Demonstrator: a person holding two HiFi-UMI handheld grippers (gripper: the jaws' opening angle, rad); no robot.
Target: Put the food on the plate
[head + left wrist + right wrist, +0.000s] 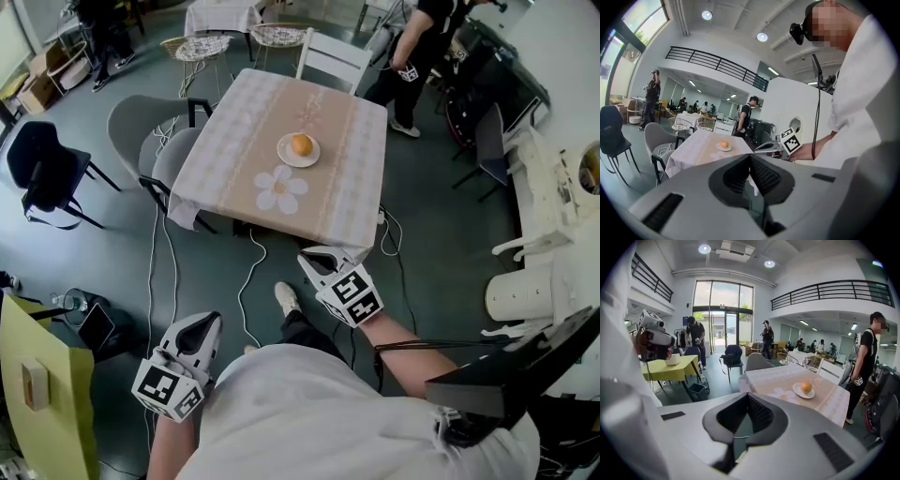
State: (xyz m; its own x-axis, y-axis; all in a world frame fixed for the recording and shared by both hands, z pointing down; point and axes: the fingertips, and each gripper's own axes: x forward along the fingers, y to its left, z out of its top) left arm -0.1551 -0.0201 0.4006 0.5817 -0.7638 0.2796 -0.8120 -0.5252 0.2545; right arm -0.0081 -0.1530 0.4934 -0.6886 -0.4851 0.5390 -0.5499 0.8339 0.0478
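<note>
Food (301, 144), a round orange piece, sits on the white plate (284, 156) near the middle of the table (225, 150), so the task looks done, with no other food in view to move. The left gripper (204, 323) and right gripper (315, 259) hang well short of the table, each with its jaws pressed together and holding nothing.

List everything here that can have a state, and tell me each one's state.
Food: on the plate.
Plate: on the table, holding the food.
Left gripper: shut, empty, short of the table.
Right gripper: shut, empty, short of the table.
</note>
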